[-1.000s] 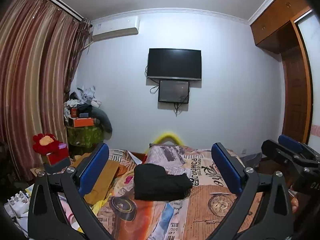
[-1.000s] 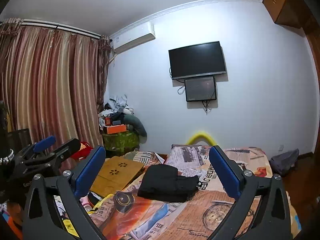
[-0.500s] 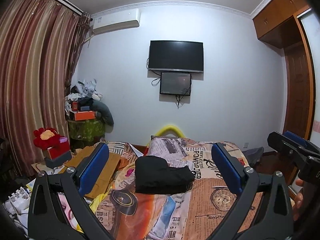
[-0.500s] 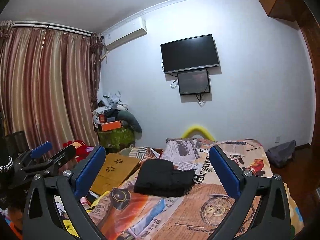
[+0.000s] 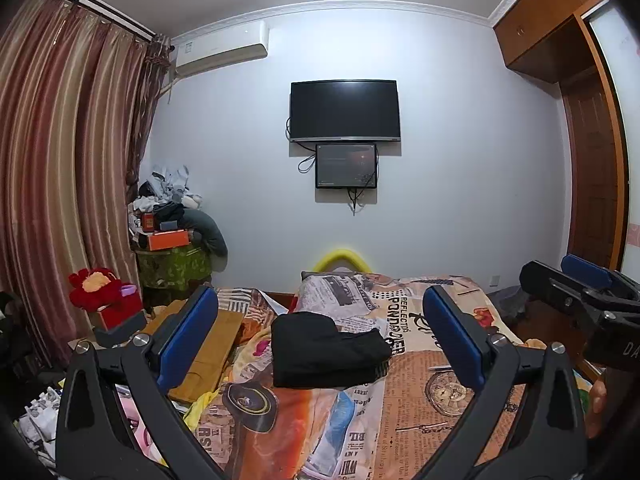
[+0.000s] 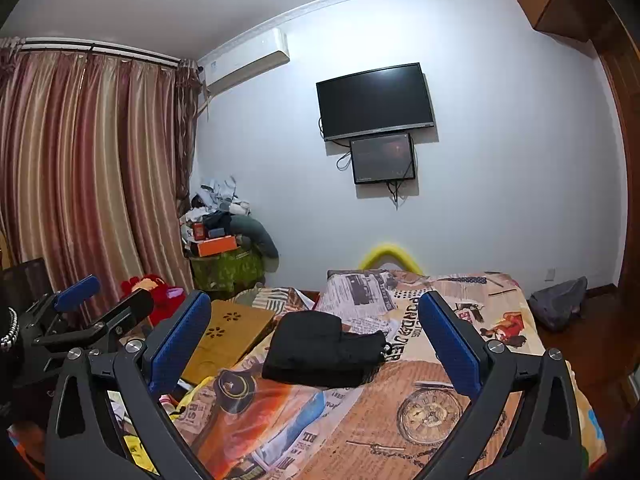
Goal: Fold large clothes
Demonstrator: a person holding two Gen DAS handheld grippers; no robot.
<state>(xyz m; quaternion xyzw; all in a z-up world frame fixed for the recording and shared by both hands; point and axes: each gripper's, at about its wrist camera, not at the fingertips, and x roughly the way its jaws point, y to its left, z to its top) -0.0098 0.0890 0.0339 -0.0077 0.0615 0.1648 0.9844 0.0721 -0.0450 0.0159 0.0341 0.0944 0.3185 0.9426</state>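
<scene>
In the middle of both frames, on the bed: a black garment [image 5: 326,350] [image 6: 322,350] lies folded into a compact bundle, with a thicker block to the left and a flatter part reaching right.
Garment position: it rests on the bed cover, framed between the blue pads of each claw but well beyond them, touched by neither.
Bed [image 5: 408,396] [image 6: 384,420]: fills the lower centre and lower right of both frames, covered in a busy orange, cream and blue print of newspaper pages, lettering and a pocket watch.
Left claw [image 5: 320,334]: spread wide and holding nothing, its two black arms rising from the lower corners of the left wrist view; it also shows at the left edge of the right wrist view [image 6: 108,298].
Right claw [image 6: 314,336]: likewise spread wide and holding nothing; it appears at the right edge of the left wrist view [image 5: 560,278].
Wooden board [image 5: 208,344] [image 6: 228,330]: lies to the left of the garment, at the edge of the bed, with small cut-out flower shapes.
Red plush toy [image 5: 98,286] [image 6: 160,292]: lower left, below the curtains.
Pile of clutter [image 5: 168,216] [image 6: 220,220]: stacked at centre left, with an orange box on a green-covered stand.
Curtains [image 5: 68,160] [image 6: 88,160]: striped red and gold, filling the left side.
Back wall: a dark television [image 5: 345,110] [image 6: 374,100] at upper centre, with a smaller screen [image 5: 346,166] [image 6: 382,158] just beneath it.
Air conditioner [image 5: 222,50] [image 6: 248,66]: white, mounted at upper left near the ceiling.
</scene>
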